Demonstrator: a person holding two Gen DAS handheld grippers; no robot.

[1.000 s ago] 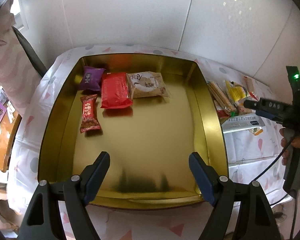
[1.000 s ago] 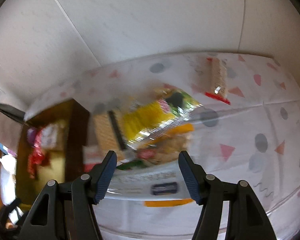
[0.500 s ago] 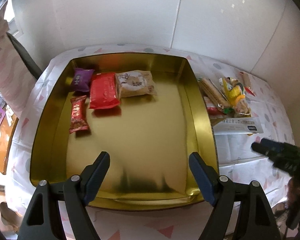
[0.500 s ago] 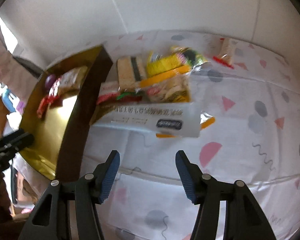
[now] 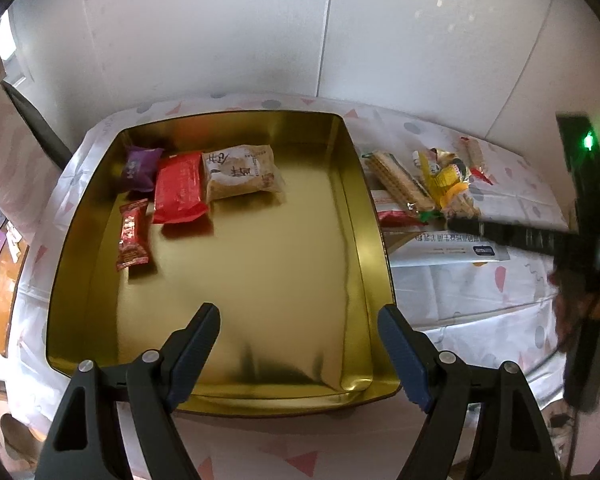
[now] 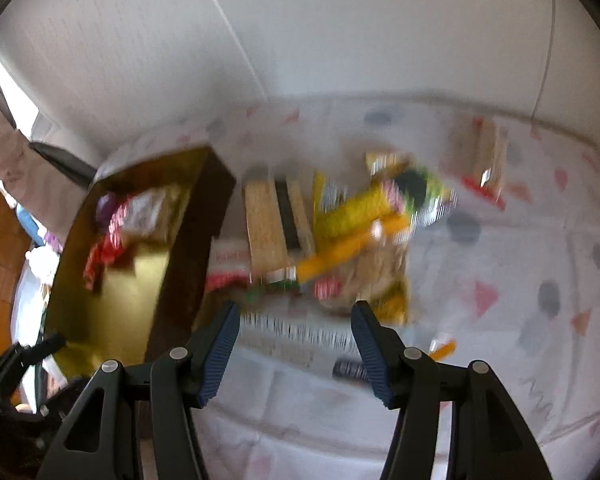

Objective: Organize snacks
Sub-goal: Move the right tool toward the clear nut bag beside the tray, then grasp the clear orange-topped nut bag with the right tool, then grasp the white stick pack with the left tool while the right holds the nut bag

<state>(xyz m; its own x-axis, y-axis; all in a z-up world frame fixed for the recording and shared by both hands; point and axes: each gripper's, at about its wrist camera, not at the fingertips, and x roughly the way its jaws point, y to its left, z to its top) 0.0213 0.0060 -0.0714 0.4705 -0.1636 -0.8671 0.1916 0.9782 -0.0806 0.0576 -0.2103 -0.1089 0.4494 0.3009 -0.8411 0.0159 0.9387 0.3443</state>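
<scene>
Gold tin (image 5: 356,216) has four snack packs (image 5: 180,192) in its far-left corner. My left gripper (image 5: 300,344) and right gripper (image 6: 294,340) are both spread, gripping nothing.

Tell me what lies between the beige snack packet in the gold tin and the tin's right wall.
Nothing: in the left wrist view, bare gold floor runs from the beige packet to the right wall of the tin. The other three packets lie on its left.

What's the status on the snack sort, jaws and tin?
Left gripper open over gold tin, empty. Right gripper open, empty, facing loose snack pile. Four packets in tin. Nothing blocking.
</scene>
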